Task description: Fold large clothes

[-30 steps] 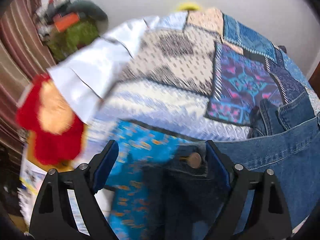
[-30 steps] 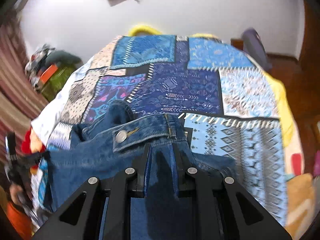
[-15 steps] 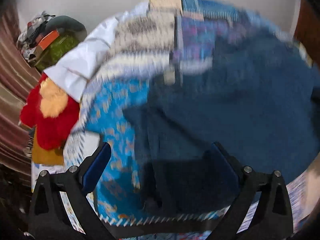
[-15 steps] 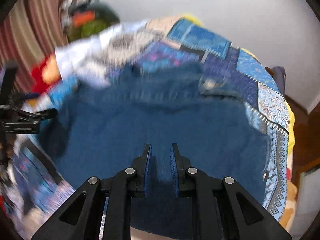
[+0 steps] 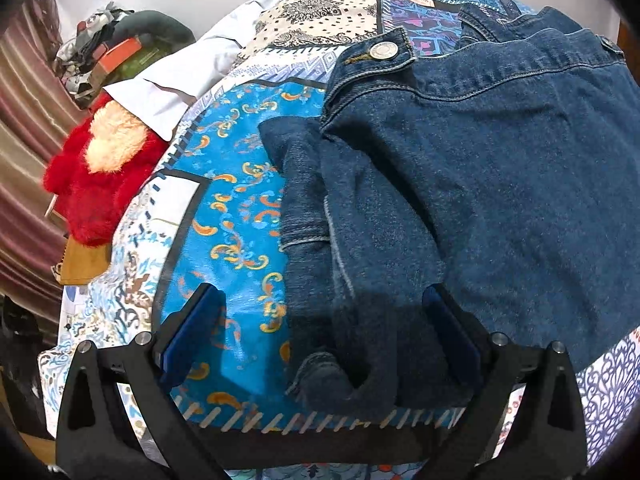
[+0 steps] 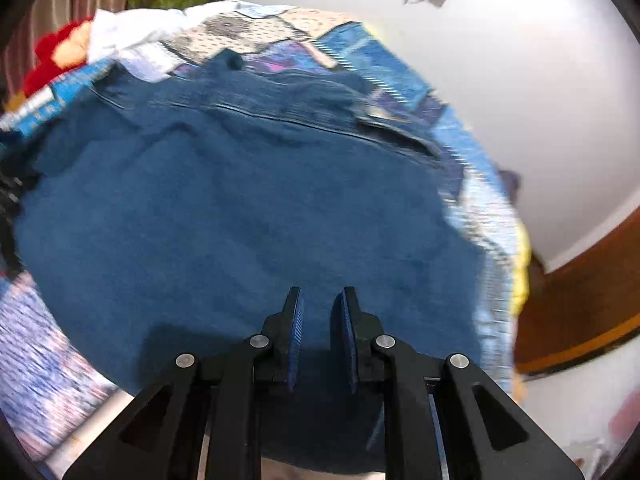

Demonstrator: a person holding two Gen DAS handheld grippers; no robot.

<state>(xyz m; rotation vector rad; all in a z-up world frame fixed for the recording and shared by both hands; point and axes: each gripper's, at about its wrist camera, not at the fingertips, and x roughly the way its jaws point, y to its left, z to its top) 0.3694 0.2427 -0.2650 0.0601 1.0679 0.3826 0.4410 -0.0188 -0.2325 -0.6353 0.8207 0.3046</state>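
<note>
- Left wrist view: my left gripper [image 5: 324, 332] is opening wide over the denim jacket [image 5: 480, 184], which lies spread on the patchwork bedspread [image 5: 236, 200]; a sleeve sits between the pads, which do not press on it. A red plush toy [image 5: 100, 176] lies at the bed's edge.
- Right wrist view: my right gripper [image 6: 319, 312] is pinched nearly closed on the jacket's near hem.

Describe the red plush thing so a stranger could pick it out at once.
Start at the patchwork quilt covering the bed and follow its edge on the striped-curtain side. The red plush toy lies there, just below a white cloth. Nothing else nearby is shaggy bright red fur with a pale yellowish fluffy patch.
</note>
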